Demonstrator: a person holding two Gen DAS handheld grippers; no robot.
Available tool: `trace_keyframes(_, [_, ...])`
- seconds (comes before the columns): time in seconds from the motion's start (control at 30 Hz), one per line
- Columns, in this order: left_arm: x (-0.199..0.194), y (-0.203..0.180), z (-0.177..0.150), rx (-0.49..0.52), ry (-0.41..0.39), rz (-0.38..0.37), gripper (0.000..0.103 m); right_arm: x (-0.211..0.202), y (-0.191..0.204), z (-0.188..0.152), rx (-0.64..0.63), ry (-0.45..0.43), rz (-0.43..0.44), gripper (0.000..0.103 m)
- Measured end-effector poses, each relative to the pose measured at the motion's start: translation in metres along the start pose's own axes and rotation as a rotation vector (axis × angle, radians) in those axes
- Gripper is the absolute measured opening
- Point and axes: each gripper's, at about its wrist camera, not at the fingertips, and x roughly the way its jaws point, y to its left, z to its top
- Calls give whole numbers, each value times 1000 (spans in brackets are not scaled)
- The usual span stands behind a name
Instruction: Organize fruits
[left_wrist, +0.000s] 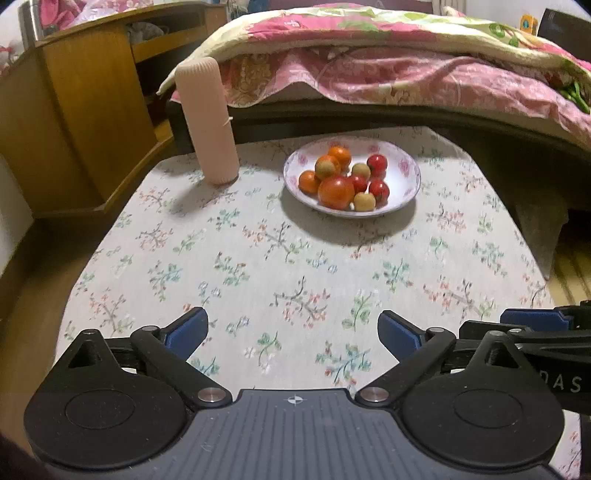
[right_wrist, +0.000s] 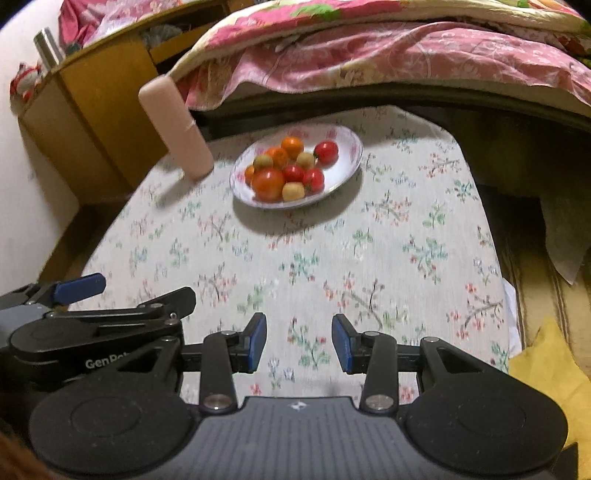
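Right now both claws are empty, the left claw (left_wrist: 291, 332) wide, the right claw (right_wrist: 298, 341) narrower. Fruits (left_wrist: 336, 192) sit piled in the plate (left_wrist: 406, 162) on the desk (left_wrist: 258, 258), far off. A bump could make them roll out.

A home bedroom; a bed with a rumpled pink floral quilt (left_wrist: 406, 55) fills the background; a honey-coloured wooden bedside cabinet with open shelves (left_wrist: 85, 110) stands beside it; in front, a small tabletop under a white flower-sprigged cloth (left_wrist: 258, 266) carries a white floral china plate (left_wrist: 410, 170) of fruit.
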Motion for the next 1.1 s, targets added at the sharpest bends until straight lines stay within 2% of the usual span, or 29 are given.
trace_keyframes(0.17, [-4, 1, -8, 9, 8, 5, 99, 0, 4, -11, -17, 25, -5, 39])
trace_keyframes(0.4, [-5, -2, -9, 22, 3, 2, 99, -5, 5, -18, -14, 13, -12, 39])
trace_keyframes(1.1, [-1, -3, -9, 13, 8, 11, 100, -3, 9, -19, -29, -2, -45, 39])
